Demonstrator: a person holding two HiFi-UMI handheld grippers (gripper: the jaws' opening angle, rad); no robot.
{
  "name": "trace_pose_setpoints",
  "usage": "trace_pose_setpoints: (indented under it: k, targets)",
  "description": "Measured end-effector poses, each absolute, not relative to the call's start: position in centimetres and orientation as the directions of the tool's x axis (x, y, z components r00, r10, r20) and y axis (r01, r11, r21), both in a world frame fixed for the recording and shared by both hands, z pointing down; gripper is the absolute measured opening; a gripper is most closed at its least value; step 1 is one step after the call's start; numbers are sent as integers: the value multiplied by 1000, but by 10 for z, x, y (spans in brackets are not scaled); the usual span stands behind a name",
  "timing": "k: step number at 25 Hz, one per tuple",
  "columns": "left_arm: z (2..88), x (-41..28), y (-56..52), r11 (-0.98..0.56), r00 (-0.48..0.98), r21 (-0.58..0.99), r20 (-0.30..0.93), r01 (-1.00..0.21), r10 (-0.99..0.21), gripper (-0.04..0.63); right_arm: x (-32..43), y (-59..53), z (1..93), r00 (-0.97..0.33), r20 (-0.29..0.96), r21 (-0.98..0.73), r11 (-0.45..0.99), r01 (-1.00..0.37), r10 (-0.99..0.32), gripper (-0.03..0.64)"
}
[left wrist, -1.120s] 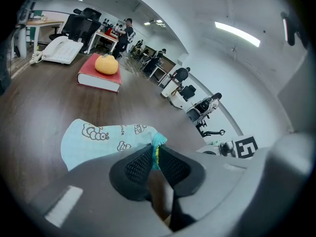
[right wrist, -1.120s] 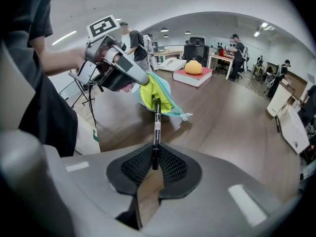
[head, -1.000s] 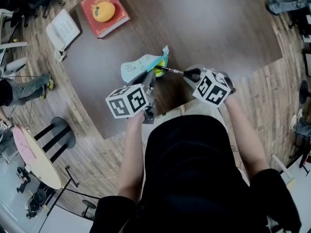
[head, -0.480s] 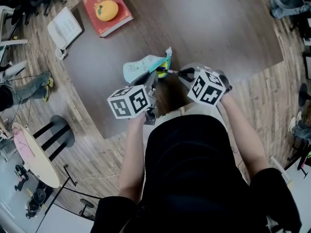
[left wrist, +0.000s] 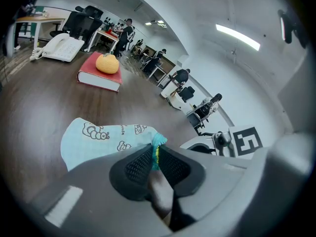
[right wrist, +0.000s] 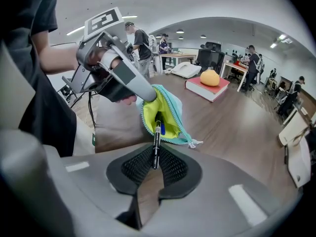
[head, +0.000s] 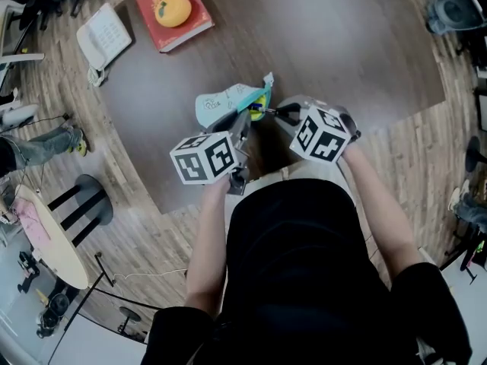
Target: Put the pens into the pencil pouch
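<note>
At the far left of the table (head: 342,44) a white telephone (head: 101,38) is seen, and beside it a red book (head: 196,27) with an orange fruit (head: 173,10) laid on it. Nearer the middle, the pencil pouch (head: 228,99), pale blue with a yellow lining, is held at its open end. Its rim is pinched between the nearly closed jaws of the left gripper (left wrist: 154,157). To the right, a black pen (right wrist: 156,144) is clamped in the narrow jaws of the right gripper (right wrist: 154,164), with its tip set at the pouch's mouth. A blue pen (right wrist: 161,128) is seen inside already.

The step in hand is judged to be insertion. Next, the black pen would need to be pushed along its own line deeper into the lining and only then released, while the mouth is held open.

Cartoon prints and small lettering are seen on the pouch, too small to be read. No brand can be made out.
</note>
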State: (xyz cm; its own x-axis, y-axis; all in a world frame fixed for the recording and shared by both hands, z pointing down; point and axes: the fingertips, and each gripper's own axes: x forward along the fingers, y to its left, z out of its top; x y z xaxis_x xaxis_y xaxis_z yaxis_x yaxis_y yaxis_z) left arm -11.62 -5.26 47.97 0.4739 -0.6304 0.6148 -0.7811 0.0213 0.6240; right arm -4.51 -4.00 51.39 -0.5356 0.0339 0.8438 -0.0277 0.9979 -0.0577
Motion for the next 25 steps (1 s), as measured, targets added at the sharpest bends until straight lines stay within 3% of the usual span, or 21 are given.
trace_pose_setpoints:
  k: [25]
  targets:
    - [477,-114,-42,19,478,632,605,-775,-636,34,-84,-32,514,-584,808,-77,997,18,73,47]
